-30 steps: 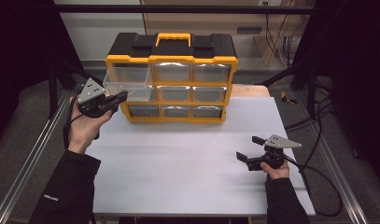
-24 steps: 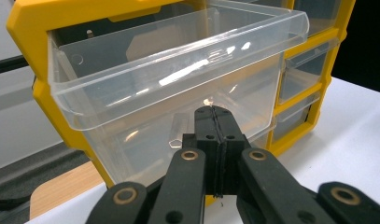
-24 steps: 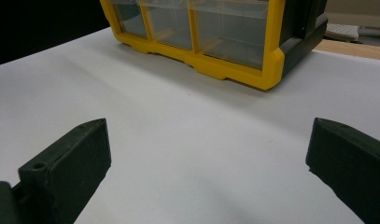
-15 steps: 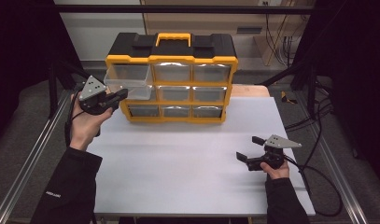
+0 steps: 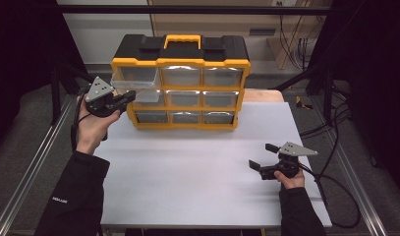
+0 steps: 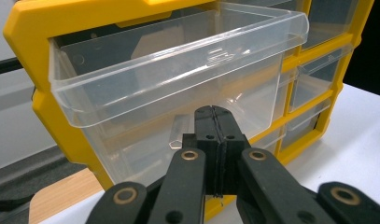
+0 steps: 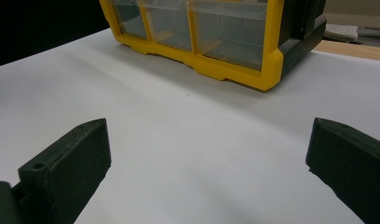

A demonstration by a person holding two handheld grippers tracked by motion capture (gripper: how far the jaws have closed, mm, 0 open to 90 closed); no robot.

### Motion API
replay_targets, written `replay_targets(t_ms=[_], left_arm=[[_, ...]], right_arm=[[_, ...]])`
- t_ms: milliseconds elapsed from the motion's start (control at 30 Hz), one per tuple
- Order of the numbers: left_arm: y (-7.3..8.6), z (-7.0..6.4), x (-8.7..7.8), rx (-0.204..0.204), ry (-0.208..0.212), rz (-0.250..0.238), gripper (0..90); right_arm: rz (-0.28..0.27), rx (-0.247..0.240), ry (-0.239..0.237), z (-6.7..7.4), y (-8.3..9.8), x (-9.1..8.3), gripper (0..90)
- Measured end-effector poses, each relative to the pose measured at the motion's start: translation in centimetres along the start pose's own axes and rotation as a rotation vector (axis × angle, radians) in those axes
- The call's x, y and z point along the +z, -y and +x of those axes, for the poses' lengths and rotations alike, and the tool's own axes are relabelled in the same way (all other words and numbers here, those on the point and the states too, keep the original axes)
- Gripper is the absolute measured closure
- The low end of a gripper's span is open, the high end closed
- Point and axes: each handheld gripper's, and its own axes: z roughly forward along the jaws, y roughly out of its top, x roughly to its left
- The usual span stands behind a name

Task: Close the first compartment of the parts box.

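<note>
The left gripper (image 5: 123, 100) is pinching its jaws together on the front tab of the drawer (image 5: 134, 81) in the top left slot of the yellow organizer (image 5: 180, 88), and compared with a second ago the drawer is sitting a little farther back toward its slot, though it is still jutting out past its neighbours; I judge it is being pushed home and is not yet flush. In the left gripper view the clear drawer (image 6: 178, 79) is looming just above and beyond the closed tips (it looks empty). Farther right, the right gripper (image 5: 263, 158) is resting on the white table (image 5: 187, 187), jaws wide apart, holding nothing, well apart from the organizer.
</note>
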Motion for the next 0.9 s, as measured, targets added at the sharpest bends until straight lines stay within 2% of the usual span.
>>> replay_targets(t_ms=[900], left_arm=[[-0.3,0.6,1.3,0.016,-0.019,0.001,89.6]], right_arm=[[0.000,0.001,0.004,0.0,0.0,0.0,0.6]])
